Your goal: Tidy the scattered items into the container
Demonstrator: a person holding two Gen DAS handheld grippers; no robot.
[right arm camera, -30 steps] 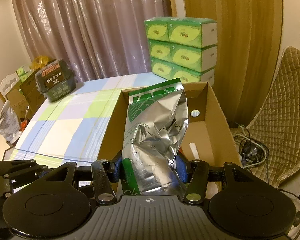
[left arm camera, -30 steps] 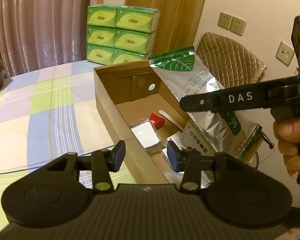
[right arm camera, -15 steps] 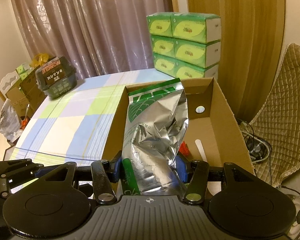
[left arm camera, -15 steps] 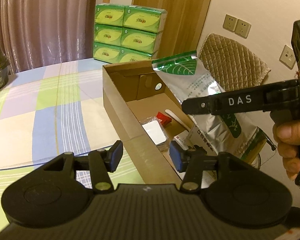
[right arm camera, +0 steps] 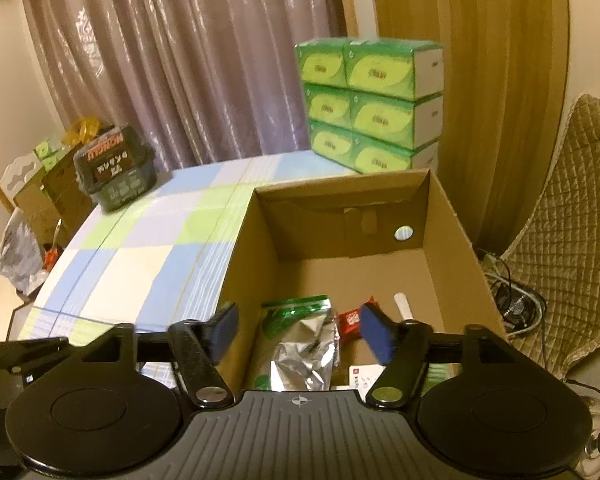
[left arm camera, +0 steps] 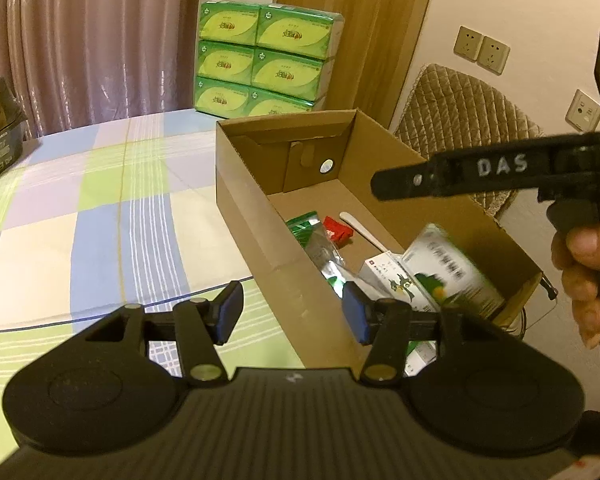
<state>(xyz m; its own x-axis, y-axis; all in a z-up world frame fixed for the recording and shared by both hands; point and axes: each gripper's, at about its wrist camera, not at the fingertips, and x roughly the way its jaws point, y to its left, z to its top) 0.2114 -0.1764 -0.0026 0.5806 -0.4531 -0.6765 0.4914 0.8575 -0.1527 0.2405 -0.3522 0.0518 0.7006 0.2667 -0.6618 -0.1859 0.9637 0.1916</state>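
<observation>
An open cardboard box [left arm camera: 244, 184] [right arm camera: 452, 216] stands at the table's right edge. A silver and green foil pouch [right arm camera: 304, 352] [left arm camera: 320, 248] lies inside it, beside a red packet [left arm camera: 338, 229] [right arm camera: 350, 320], a white stick [left arm camera: 360, 228] and white and green medicine boxes [left arm camera: 448, 272]. My right gripper [right arm camera: 300, 332] is open and empty just above the pouch; in the left wrist view its finger [left arm camera: 460, 176] reaches over the box. My left gripper [left arm camera: 294, 312] is open and empty, straddling the box's near left wall.
A checked tablecloth [left arm camera: 100, 216] covers the table left of the box. Stacked green tissue packs [left arm camera: 264, 68] stand behind it. A dark tub [right arm camera: 116, 168] sits at the far left. A quilted chair [left arm camera: 464, 108] and cables [right arm camera: 516, 300] are to the right.
My right gripper has opened and let go of the foil pouch, which has dropped into the box. The left gripper has drifted slightly and stayed open.
</observation>
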